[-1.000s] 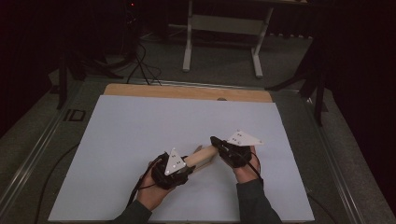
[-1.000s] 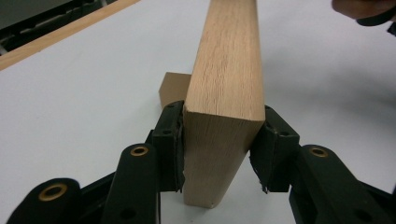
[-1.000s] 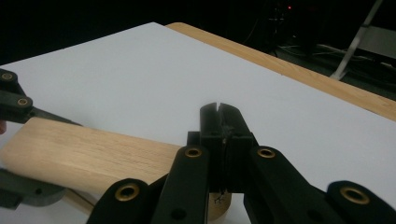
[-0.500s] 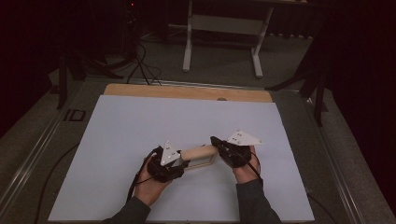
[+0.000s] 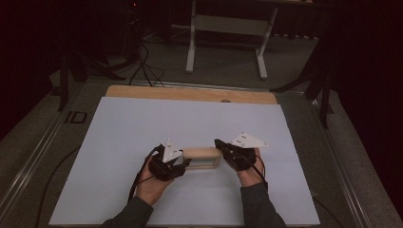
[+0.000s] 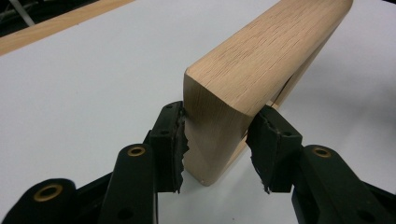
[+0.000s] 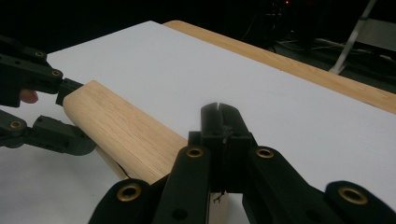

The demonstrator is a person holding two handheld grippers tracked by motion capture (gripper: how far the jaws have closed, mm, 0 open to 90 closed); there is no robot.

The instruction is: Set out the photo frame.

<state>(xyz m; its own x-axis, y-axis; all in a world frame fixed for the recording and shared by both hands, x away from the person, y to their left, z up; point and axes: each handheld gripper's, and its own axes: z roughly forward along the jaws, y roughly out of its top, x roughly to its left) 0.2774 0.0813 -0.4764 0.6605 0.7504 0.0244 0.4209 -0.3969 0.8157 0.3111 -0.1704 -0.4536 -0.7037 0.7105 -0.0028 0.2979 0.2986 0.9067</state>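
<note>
My left gripper (image 6: 217,154) straddled the near-left end of the wooden frame (image 5: 202,157), its 2 jaws spread wide, barely touching it. My right gripper (image 5: 222,146) met the frame's right end, jaws pressed together, perhaps pinching a thin edge; I could not tell. The frame stood on edge mid-table on the white sheet (image 5: 142,123). To grip well, I judged both ends needed squeezing squarely.
</note>
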